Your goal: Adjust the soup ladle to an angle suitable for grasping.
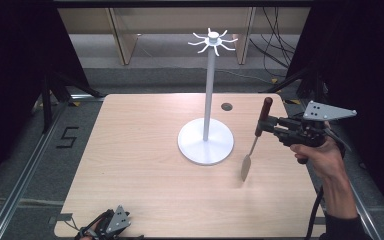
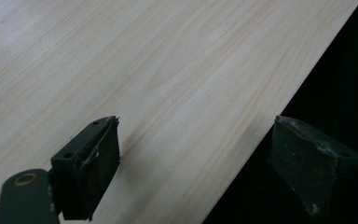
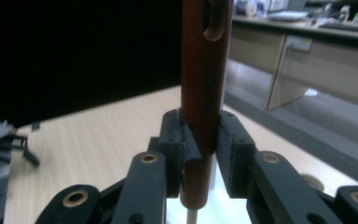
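A utensil with a dark red wooden handle [image 1: 265, 114] and a thin metal blade [image 1: 246, 165] hangs upright over the table's right side, blade down. My right gripper [image 1: 264, 126] is shut on that handle; in the right gripper view the handle [image 3: 204, 84], with a hanging hole near its top, is clamped between the two pads. A white stand [image 1: 206, 142] with a round base, tall pole and hooked crown [image 1: 213, 41] rises at the table's middle, left of the utensil. My left gripper [image 1: 111, 222] rests at the table's front left edge, open, with nothing between its fingers [image 2: 93, 163].
The wooden table [image 1: 140, 150] has a round cable hole [image 1: 226, 106] behind the stand. Wooden furniture and cables lie on the floor beyond. Black frames and a rail run along the left side. In the right gripper view the left gripper [image 3: 0, 140] lies far off.
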